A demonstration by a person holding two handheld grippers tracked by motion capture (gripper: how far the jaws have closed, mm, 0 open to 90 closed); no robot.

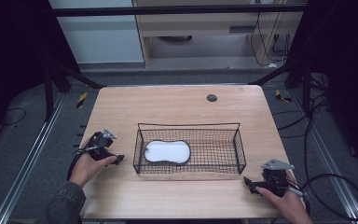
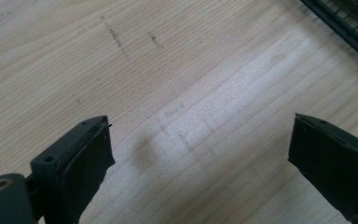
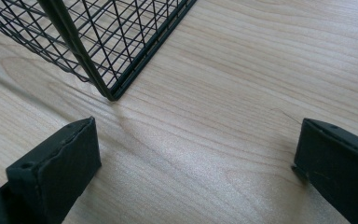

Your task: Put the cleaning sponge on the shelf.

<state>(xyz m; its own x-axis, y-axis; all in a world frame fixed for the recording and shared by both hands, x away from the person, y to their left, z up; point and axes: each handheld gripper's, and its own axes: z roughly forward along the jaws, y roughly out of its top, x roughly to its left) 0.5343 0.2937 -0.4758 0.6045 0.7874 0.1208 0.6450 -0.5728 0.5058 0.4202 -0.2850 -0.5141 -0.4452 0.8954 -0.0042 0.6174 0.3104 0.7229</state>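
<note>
Basket (image 1: 237, 140): the black wire basket sits near the middle of the wooden tabletop (image 1: 177, 105), long side facing you, and it holds 1 white, peanut-shaped object with a dark rim (image 1: 167, 151) lying flat in its left half. Your left gripper (image 1: 117, 159) rests on the tabletop just beside the basket's left end, apart from it, held in your left hand (image 1: 87, 168). In the left gripper view its 2 fingers (image 2: 84, 161) are spread wide with bare wood between them, and a corner of the basket mesh (image 2: 345, 23) shows at the upper right. Your right gripper (image 1: 248, 183) sits near the basket's front right corner, held in your right hand (image 1: 286, 203), with a cable (image 1: 340, 196) looping off the tabletop's right edge. In the right gripper view its 2 fingers (image 3: 63, 158) are likewise wide apart and grip nothing, and the basket corner (image 3: 112, 95) stands just ahead of the left finger, not touching it. A small dark round fitting (image 1: 211, 97) is set in the tabletop near its far edge.
</note>
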